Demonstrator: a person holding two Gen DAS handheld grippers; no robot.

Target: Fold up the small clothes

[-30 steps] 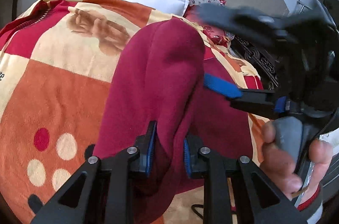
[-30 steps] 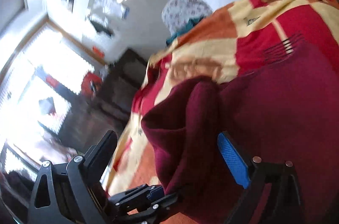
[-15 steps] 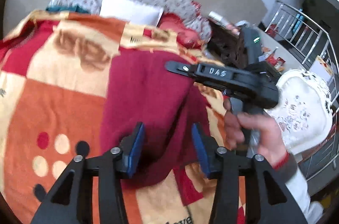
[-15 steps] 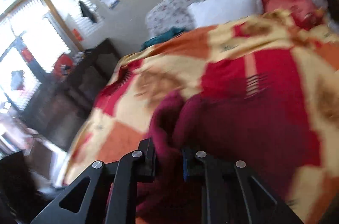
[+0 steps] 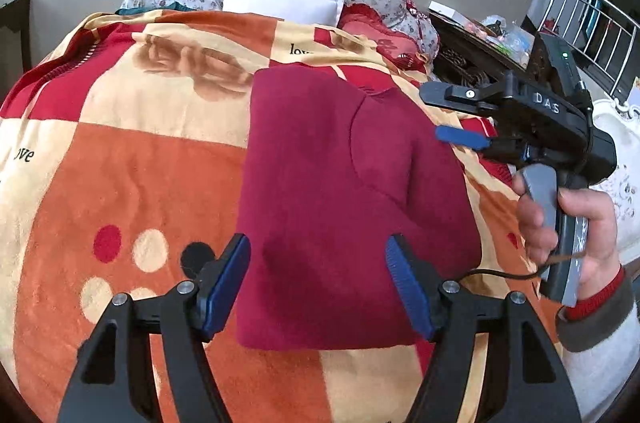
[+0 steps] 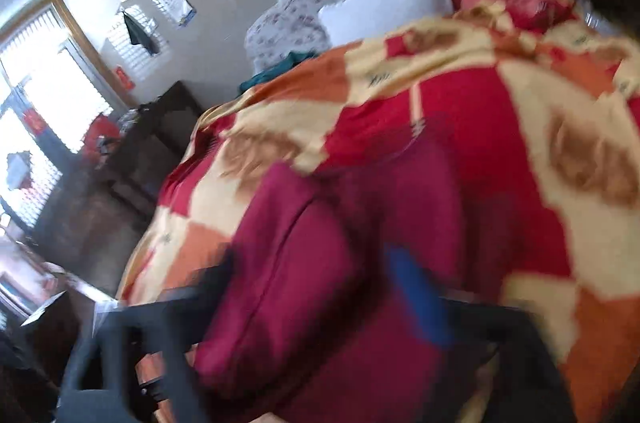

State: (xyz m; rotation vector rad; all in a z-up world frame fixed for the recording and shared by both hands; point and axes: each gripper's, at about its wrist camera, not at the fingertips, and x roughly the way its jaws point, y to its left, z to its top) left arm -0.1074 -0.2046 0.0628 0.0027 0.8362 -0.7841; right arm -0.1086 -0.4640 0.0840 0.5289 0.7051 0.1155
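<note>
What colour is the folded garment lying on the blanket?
Deep maroon red, plain with no pattern; the folded garment shows best in the left wrist view.

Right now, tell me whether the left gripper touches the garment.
Cannot tell. In the left wrist view the left gripper is open over the garment, nothing pinched, but no gap shows.

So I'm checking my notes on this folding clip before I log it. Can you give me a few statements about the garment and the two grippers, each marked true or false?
1. The maroon garment lies folded on the patterned blanket. True.
2. The left gripper is clamped on the garment. False: its jaws stand open, holding nothing.
3. The right gripper is at the garment's right edge. True.
4. A white pillow lies beyond the blanket. True.
5. The garment is blue. False: it is maroon.
</note>
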